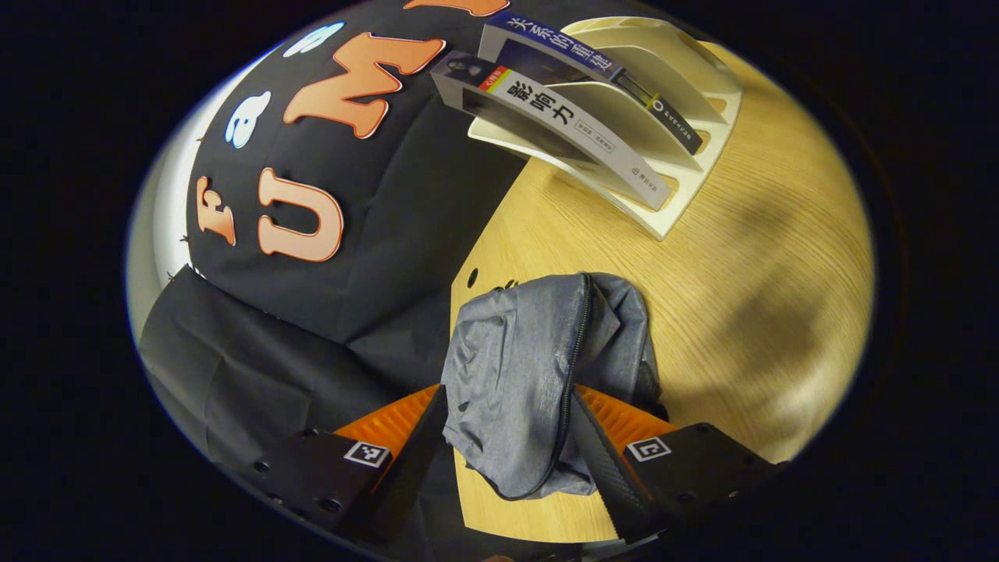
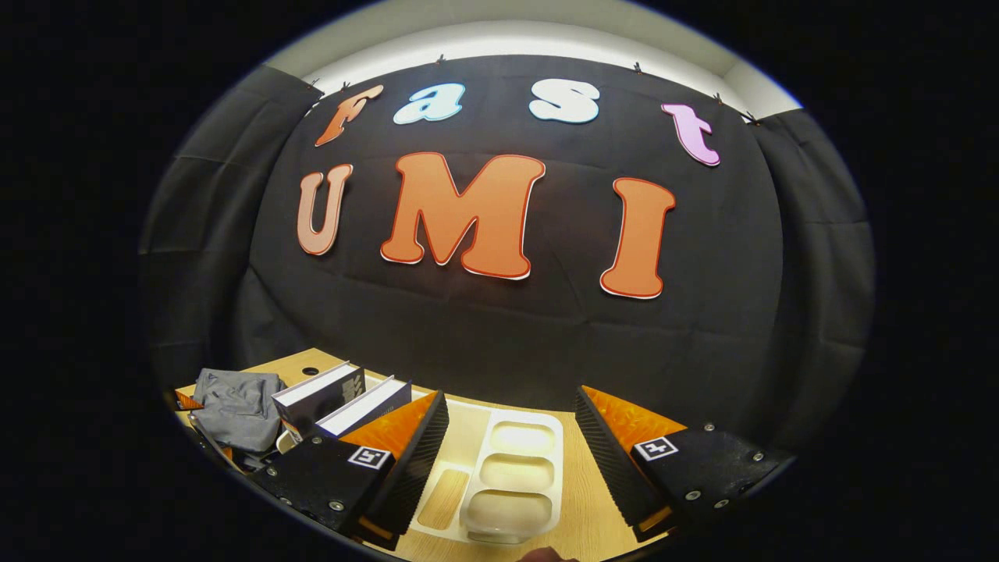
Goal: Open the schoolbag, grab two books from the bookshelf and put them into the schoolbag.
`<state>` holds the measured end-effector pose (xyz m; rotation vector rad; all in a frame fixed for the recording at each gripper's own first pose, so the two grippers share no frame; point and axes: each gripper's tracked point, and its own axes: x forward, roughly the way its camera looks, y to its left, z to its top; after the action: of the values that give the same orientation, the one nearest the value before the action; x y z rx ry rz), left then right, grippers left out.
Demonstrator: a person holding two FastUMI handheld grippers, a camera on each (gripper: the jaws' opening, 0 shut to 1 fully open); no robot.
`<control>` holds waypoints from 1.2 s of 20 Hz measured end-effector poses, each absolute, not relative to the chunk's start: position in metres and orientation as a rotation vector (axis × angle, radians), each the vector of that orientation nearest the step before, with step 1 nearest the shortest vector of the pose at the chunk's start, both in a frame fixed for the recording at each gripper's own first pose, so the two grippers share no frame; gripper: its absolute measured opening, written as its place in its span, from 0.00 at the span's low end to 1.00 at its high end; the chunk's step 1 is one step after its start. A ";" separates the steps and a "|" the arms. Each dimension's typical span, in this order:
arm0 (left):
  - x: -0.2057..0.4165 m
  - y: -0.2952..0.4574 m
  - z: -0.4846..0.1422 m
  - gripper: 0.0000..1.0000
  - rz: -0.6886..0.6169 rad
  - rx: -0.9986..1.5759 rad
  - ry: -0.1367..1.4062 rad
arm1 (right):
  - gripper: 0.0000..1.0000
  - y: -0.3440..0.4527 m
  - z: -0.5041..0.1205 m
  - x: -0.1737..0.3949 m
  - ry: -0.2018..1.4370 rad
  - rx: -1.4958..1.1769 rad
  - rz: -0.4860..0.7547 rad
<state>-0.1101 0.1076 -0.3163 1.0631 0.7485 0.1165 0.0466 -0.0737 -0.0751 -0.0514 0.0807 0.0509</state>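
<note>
On the wooden counter, in front of the booth's black cloth wall, the white bookshelf holds two books leaning in its slots, so their spines are easy to reach. The grey schoolbag lies slumped near the counter's edge with its zipper facing up, I think still closed. The left gripper has its jaws spread around the bag, not pressing it, probably aiming for the zipper, and the right gripper hangs spread over the shelf's free slots.
</note>
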 end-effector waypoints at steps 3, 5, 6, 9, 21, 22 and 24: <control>-0.102 0.116 -0.310 0.91 0.121 1.007 0.737 | 0.97 -0.066 -0.070 0.048 0.077 -0.075 0.043; -0.093 0.127 -0.314 0.88 0.117 0.964 0.753 | 0.97 -0.056 -0.067 0.048 0.082 -0.091 0.037; -0.090 0.131 -0.321 0.84 0.105 0.938 0.774 | 0.97 -0.049 -0.066 0.048 0.087 -0.096 0.033; -0.081 0.145 -0.341 0.76 0.034 0.879 0.812 | 0.97 -0.025 -0.057 0.046 0.091 -0.110 0.026; -0.072 0.149 -0.336 0.08 -0.376 0.632 0.862 | 0.98 0.087 -0.072 0.070 0.346 -0.129 0.033; -0.071 0.151 -0.331 0.08 -0.406 0.618 0.865 | 0.98 0.093 -0.076 0.071 0.383 -0.125 0.036; -0.065 0.158 -0.321 0.08 -0.450 0.588 0.870 | 0.98 0.102 -0.078 0.075 0.434 -0.108 0.032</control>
<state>-0.0652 0.1582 -0.3208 0.5882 0.8701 -0.4504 0.0746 0.1018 -0.0778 -0.1080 0.4343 0.0323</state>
